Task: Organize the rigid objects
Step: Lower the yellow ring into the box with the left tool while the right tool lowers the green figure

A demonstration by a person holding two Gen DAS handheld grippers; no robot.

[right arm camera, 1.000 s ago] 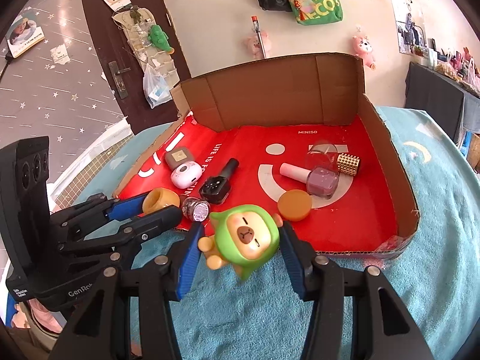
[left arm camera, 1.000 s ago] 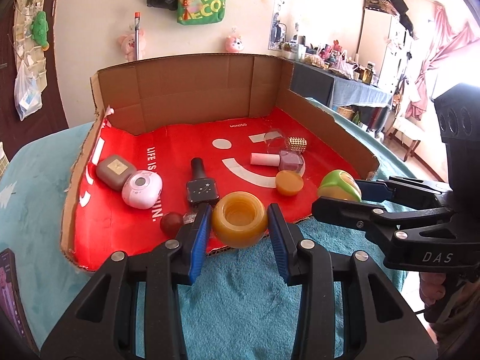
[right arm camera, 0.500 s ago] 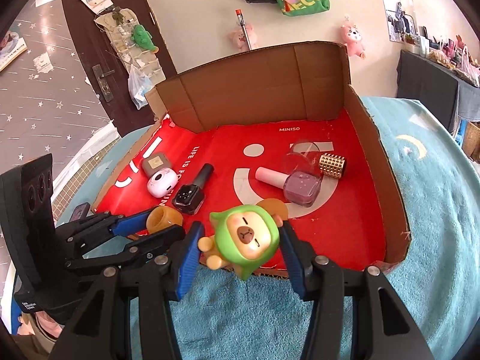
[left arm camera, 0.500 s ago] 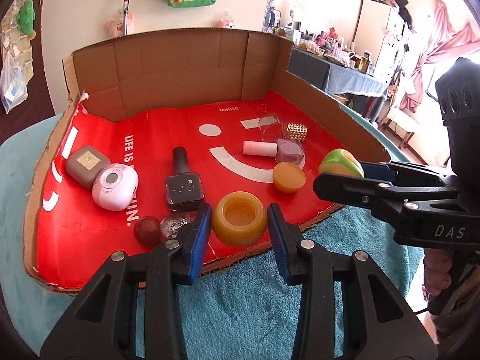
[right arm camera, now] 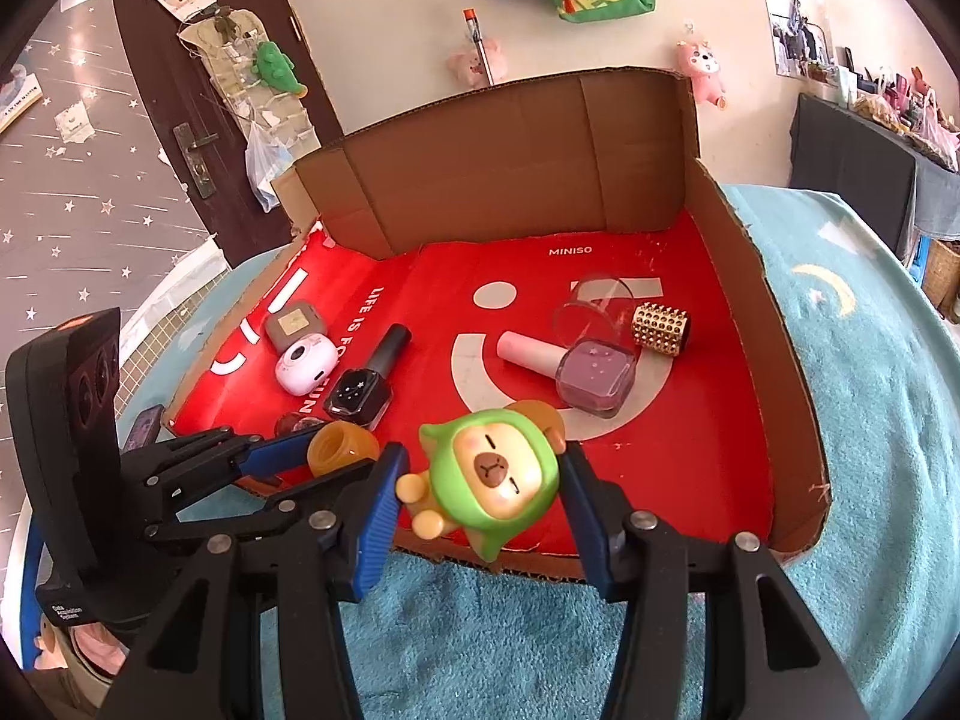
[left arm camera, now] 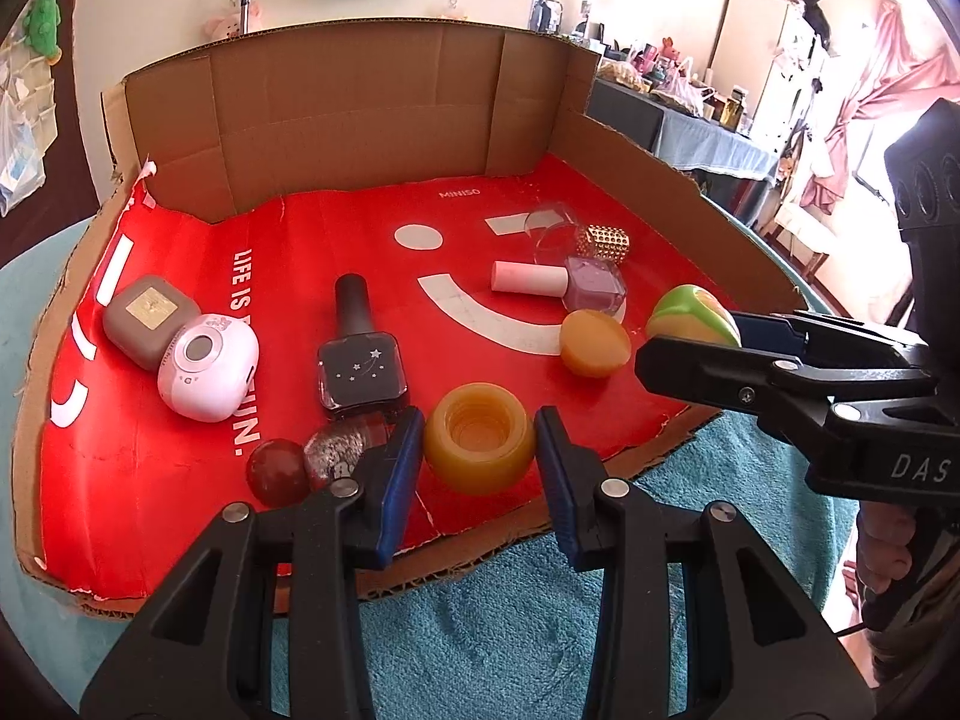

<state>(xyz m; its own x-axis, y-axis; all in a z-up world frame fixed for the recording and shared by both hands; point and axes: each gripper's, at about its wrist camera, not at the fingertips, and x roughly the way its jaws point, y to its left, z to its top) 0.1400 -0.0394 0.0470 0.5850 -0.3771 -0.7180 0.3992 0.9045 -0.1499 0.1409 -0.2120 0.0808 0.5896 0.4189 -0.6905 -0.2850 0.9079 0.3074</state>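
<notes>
Toys and cosmetics lay in a cardboard tray [left arm camera: 372,102] with a red floor. In the left wrist view, from the left: a grey case [left arm camera: 147,318] touching a pink case [left arm camera: 207,366], then a dark polish bottle [left arm camera: 360,360], a red ball [left arm camera: 277,471] and a glittery ball [left arm camera: 345,447] low in the frame. At lower centre the left gripper [left arm camera: 477,450] was clamped on an amber ring [left arm camera: 479,447] over the tray's near edge. Further right sat an amber disc [left arm camera: 595,342], a pink bottle [left arm camera: 564,282], a clear cup [left arm camera: 549,228] and a gold studded cap [left arm camera: 606,243]. At the right edge the right gripper [right arm camera: 477,495] was closed on a green figurine [right arm camera: 495,486], held above the near rim. To do this step well, I judged each piece should be lowered onto bare red floor: the ring clear of the glittery ball just beside the left finger, the figurine set down on its base in the open lower right before the tongs part. The right wrist view showed the figurine's face and the empty red patch at lower right, which the left view hid behind the right gripper; the left view showed the ring's hollow top and the red ball, which I could not find in the other view.
</notes>
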